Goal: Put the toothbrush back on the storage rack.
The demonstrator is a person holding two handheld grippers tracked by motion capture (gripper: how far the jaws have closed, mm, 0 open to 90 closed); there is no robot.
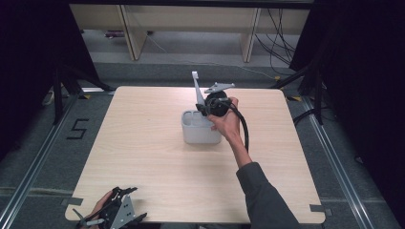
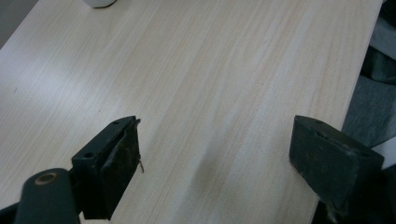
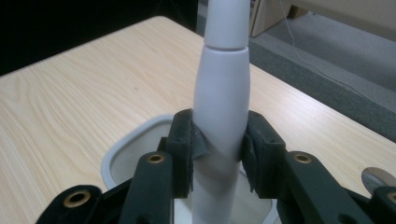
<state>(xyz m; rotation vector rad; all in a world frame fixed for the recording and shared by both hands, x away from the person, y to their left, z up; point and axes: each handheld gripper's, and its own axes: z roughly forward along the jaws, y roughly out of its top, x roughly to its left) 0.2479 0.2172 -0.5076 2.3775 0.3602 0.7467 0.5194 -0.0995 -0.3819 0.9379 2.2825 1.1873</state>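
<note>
Over holder (image 1: 200, 133), toothbrush (image 3: 220, 98) upright.

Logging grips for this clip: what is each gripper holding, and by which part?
The right gripper is shut on the thick lower handle of a white toothbrush, above the white holder. The left gripper is open, holding nothing.

Right gripper (image 1: 206, 109) holding white handled tool (image 1: 197, 89) above grey holder (image 1: 200, 133), wooden table (image 1: 143, 157)

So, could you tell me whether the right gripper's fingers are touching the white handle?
Touching. The right gripper view shows both fingers pressed against the white handle above the grey holder.
</note>
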